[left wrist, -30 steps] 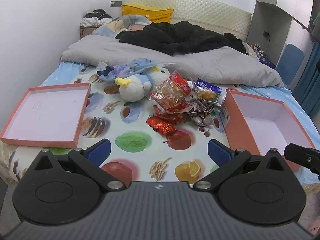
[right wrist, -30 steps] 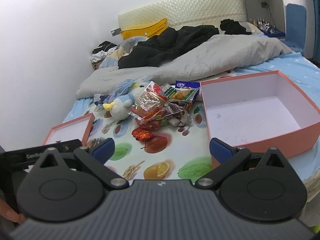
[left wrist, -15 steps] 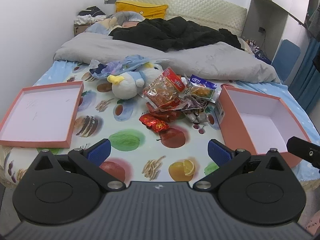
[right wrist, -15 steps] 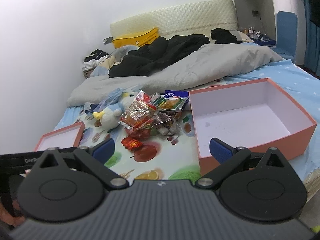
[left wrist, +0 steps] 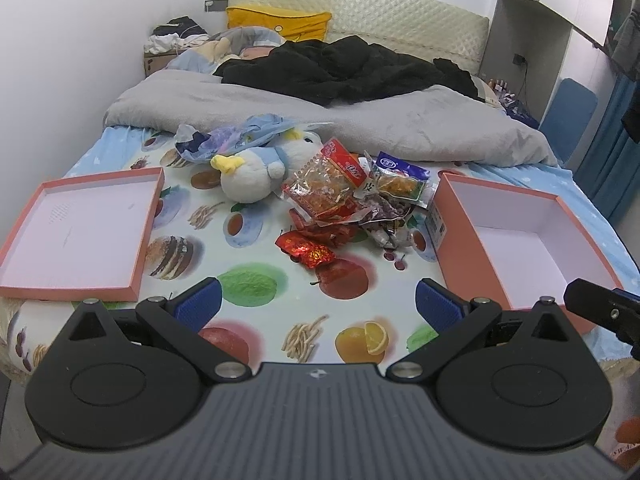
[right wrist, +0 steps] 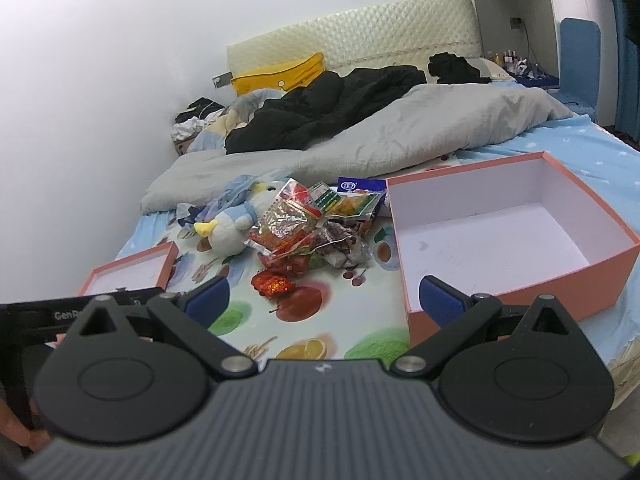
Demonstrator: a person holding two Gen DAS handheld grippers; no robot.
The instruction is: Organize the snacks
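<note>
Evidently both tools have pulled back and risen a little over the last second, since the bed's near edge now shows more of the fruit-print sheet than before; that reads as lining up for a first pick, with nothing sorted yet. Nearest, the left gripper hangs over that near edge with its blue pads spread wide and nothing between them, and the right gripper is likewise wide and empty. Beyond them, toward the bed's right edge, sits the deep pink box, bare inside; its shallow lid lies by the left edge. Between the two, mid-bed, the snack pile is heaped, with one red foil packet lying loose on its near side, probably the easiest first grab. A plush bird lies against the pile's left. Farther back come the grey duvet and black clothing. Packets low in the heap are covered, so their count and labels cannot be made out.
</note>
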